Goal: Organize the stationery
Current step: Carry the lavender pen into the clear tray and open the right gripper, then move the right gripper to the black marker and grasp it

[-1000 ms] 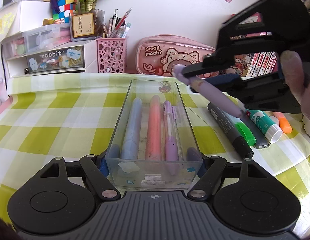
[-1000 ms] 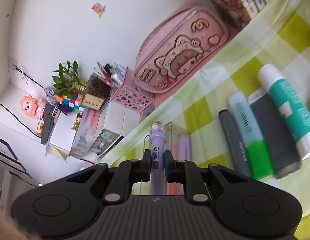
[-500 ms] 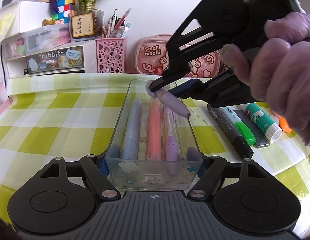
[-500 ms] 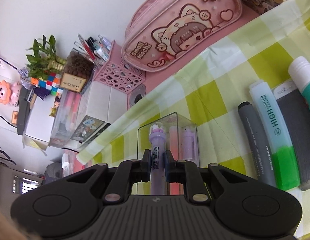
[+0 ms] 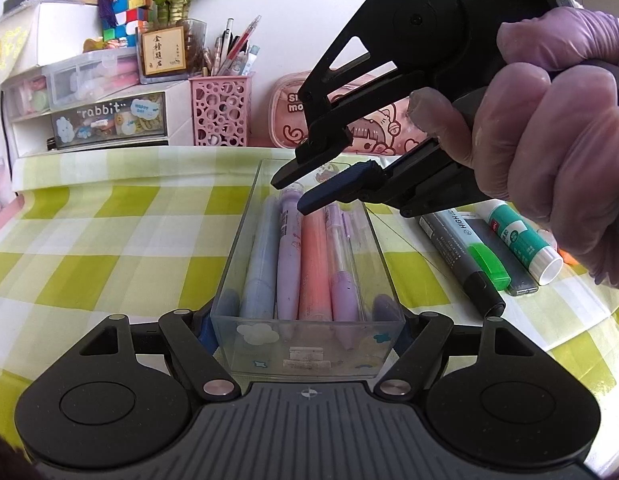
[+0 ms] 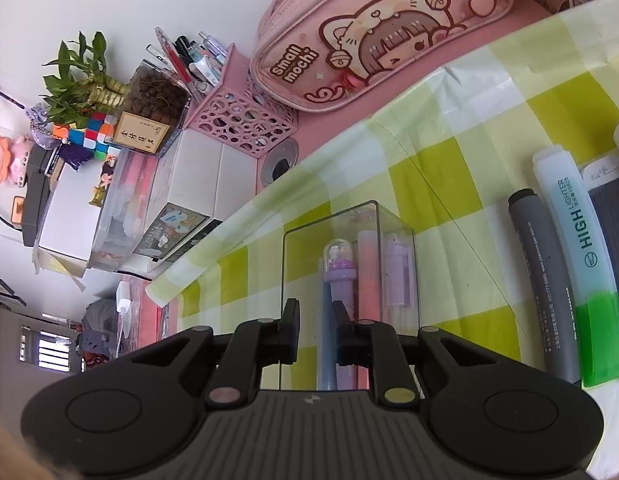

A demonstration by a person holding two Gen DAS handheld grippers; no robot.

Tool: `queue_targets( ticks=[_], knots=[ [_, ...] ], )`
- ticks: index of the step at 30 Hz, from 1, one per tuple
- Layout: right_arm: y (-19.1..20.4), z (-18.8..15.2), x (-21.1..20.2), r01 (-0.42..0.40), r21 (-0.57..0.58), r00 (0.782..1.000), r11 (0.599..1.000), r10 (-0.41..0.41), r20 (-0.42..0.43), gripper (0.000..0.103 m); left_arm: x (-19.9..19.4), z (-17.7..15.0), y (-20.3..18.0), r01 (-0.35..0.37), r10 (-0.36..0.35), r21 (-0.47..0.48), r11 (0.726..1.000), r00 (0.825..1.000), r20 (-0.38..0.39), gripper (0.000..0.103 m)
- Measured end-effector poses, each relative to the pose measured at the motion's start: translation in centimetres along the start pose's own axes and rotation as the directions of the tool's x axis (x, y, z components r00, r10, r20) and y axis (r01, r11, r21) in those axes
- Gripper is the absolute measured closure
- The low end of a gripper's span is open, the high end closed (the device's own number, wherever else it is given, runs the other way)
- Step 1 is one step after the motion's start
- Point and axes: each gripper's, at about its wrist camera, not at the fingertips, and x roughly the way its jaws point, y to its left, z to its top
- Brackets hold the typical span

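A clear plastic box [image 5: 309, 344] stands on the checked tablecloth, and my left gripper [image 5: 307, 320] is shut on its near end. Inside lie a blue pen [image 5: 259, 264], a purple pen [image 5: 289, 256], an orange highlighter [image 5: 315, 264] and a lilac pen [image 5: 341, 276]. My right gripper [image 5: 291, 194] hovers open and empty just above the box's far end. In the right wrist view the purple pen [image 6: 339, 272] lies loose in the box [image 6: 349, 216] below the open fingers [image 6: 291, 316].
To the right of the box lie a grey marker [image 5: 461, 264], a green highlighter [image 5: 485, 260], a dark flat case [image 5: 505, 268] and a glue stick [image 5: 521, 240]. A pink pencil case [image 6: 381, 28], pink pen holder [image 5: 221, 112] and drawers [image 5: 105, 116] stand behind.
My right gripper carried the purple pen left over the box, lowered it and opened. The pen now lies in the box between the blue pen and the orange highlighter.
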Motion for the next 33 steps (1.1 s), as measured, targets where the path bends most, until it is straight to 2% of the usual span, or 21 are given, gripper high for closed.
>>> queue_targets(
  ticks=[6, 12, 15, 17, 20, 24, 27, 30, 33],
  knots=[
    [-0.1, -0.1, -0.9, -0.009, -0.015, 1.000, 1.000, 0.009, 0.011, 0.082, 0.0, 0.0, 0.0, 0.001, -0.001, 0.000, 1.000, 1.000, 0.000, 0.028],
    [0.2, -0.7, -2.5, -0.010, -0.059, 0.999, 0.998, 0.013, 0.047, 0.073, 0.1, 0.0, 0.0, 0.002, -0.002, 0.000, 1.000, 1.000, 0.000, 0.028],
    [0.2, -1.3, -3.8, 0.011, -0.099, 0.996, 0.995, -0.002, 0.087, 0.069, 0.1, 0.0, 0.0, 0.002, -0.002, 0.001, 1.000, 1.000, 0.000, 0.028],
    [-0.1, -2.1, -5.1, 0.038, -0.124, 0.989, 0.992, -0.019, 0.148, 0.068, 0.1, 0.0, 0.0, 0.003, -0.003, 0.001, 1.000, 1.000, 0.000, 0.028],
    [-0.9, -3.4, -7.1, 0.128, -0.165, 0.962, 0.978, -0.082, 0.261, 0.062, 0.0, 0.0, -0.1, 0.006, -0.006, 0.007, 1.000, 1.000, -0.001, 0.028],
    [-2.4, -4.6, -9.0, 0.224, -0.191, 0.924, 0.956, -0.146, 0.354, 0.061, 0.0, 0.0, -0.1, 0.004, -0.004, 0.010, 1.000, 1.000, -0.002, 0.028],
    [-3.5, -5.9, -10.5, 0.294, -0.209, 0.880, 0.933, -0.178, 0.441, 0.059, 0.0, 0.0, -0.1, 0.003, -0.003, 0.011, 1.000, 1.000, -0.003, 0.028],
    [-4.9, -7.4, -11.7, 0.321, -0.214, 0.848, 0.923, -0.179, 0.499, 0.055, 0.0, 0.0, 0.0, 0.006, -0.006, 0.009, 1.000, 1.000, -0.002, 0.028],
    [-6.2, -8.6, -12.1, 0.353, -0.240, 0.829, 0.904, -0.183, 0.529, 0.054, 0.0, -0.1, 0.0, 0.006, -0.006, 0.009, 1.000, 1.000, -0.002, 0.028]
  ],
)
